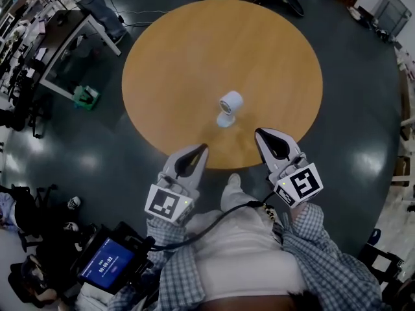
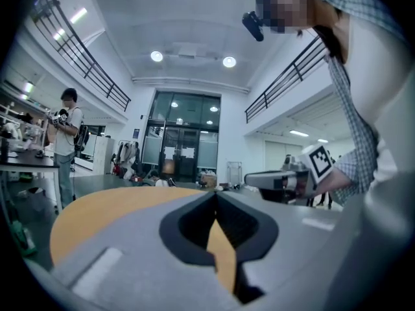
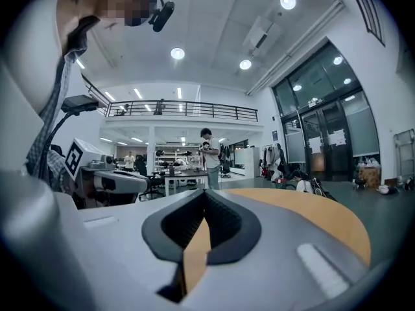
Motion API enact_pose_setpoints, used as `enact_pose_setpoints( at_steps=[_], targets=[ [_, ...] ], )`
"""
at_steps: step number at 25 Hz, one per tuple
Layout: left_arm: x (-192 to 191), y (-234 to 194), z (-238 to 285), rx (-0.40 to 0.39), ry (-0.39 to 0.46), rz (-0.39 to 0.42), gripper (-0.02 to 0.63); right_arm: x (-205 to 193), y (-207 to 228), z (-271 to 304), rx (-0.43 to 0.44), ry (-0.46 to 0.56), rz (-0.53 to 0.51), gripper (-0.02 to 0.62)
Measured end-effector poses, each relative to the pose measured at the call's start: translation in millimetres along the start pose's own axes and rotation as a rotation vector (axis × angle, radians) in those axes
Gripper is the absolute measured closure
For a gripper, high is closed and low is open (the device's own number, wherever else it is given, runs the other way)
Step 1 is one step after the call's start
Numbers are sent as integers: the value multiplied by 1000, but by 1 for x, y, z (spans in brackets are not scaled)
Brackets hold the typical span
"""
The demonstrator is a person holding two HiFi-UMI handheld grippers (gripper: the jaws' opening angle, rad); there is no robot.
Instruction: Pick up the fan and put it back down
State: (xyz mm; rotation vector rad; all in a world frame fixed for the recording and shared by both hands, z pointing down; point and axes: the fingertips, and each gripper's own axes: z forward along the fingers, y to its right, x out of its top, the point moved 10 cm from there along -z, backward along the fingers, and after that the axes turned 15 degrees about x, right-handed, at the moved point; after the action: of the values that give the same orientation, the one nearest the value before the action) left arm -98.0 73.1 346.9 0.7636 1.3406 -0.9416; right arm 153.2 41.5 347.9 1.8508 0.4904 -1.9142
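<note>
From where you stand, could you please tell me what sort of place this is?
Probably a large lab or workshop hall: a balcony railing runs overhead, workbenches crowded with equipment line one side, and tall glass doors close one end.

1. The fan [image 1: 229, 107] stands on the table [image 1: 194, 57], just near of centre.
2. The left gripper [image 1: 204, 148] and right gripper [image 1: 258, 135] sit nearer, at the table's near edge, either side of the fan.
</note>
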Motion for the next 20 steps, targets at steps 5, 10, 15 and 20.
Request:
enact_pose_setpoints(
  at_steps=[5,10,15,20],
  targets=[
    [5,5,26,64,-5,-16,606,-7,34,3,61,-41,18,594],
    [-2,1,31,92,-43,-25,606,-26,54,17,92,-77,62,592],
    [-15,-15,39,75,-100,-18,606,-54,59,42,116,-130,97,565],
    [-28,-50,70,65,-123,-26,606,-97,76,81,119,-232,140,491]
  ],
)
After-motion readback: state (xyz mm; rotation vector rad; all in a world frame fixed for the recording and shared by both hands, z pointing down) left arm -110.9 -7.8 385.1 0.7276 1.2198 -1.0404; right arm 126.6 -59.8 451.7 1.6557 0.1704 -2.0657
